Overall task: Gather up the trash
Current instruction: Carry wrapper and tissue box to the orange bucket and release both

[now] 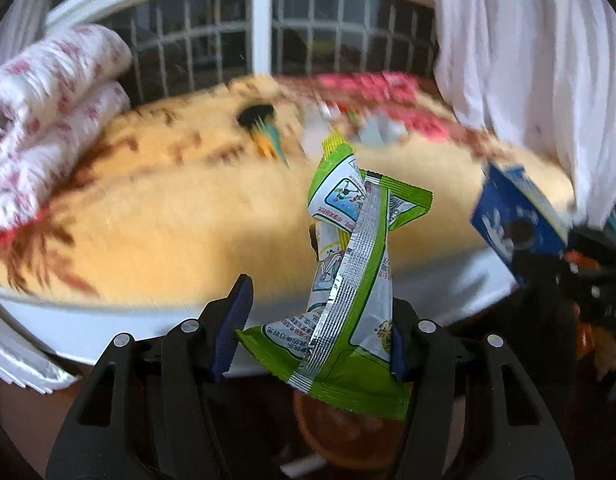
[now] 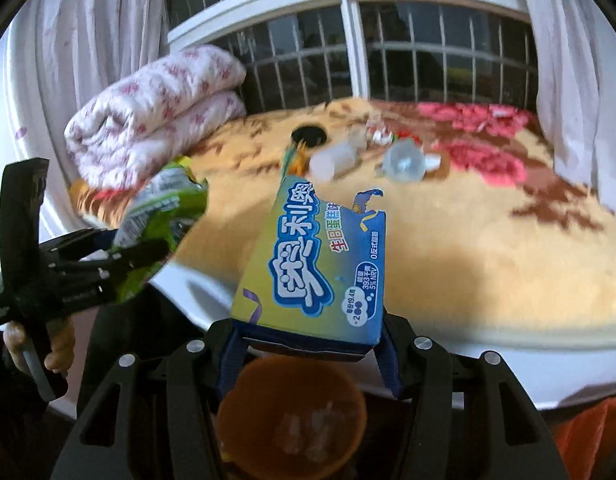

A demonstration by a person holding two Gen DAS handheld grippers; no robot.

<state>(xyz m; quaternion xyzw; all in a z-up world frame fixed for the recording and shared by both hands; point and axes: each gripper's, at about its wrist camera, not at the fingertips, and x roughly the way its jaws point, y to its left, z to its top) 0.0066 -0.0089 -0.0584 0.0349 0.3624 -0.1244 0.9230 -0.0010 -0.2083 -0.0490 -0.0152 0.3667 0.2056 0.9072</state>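
Green wrapper [image 1: 348, 264], blue box [image 2: 316, 264] aloft

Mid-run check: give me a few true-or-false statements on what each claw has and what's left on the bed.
1. The left claw carries a green snack wrapper. True.
2. The right claw is empty. False: it grips a blue cookie box.
3. An orange bin sits below the right claw. True.
4. The yellow blanket is cleared of litter. False: a plastic bottle and other scraps remain.
5. The folded quilt lies on the floor. False: it rests on the bed by the window.
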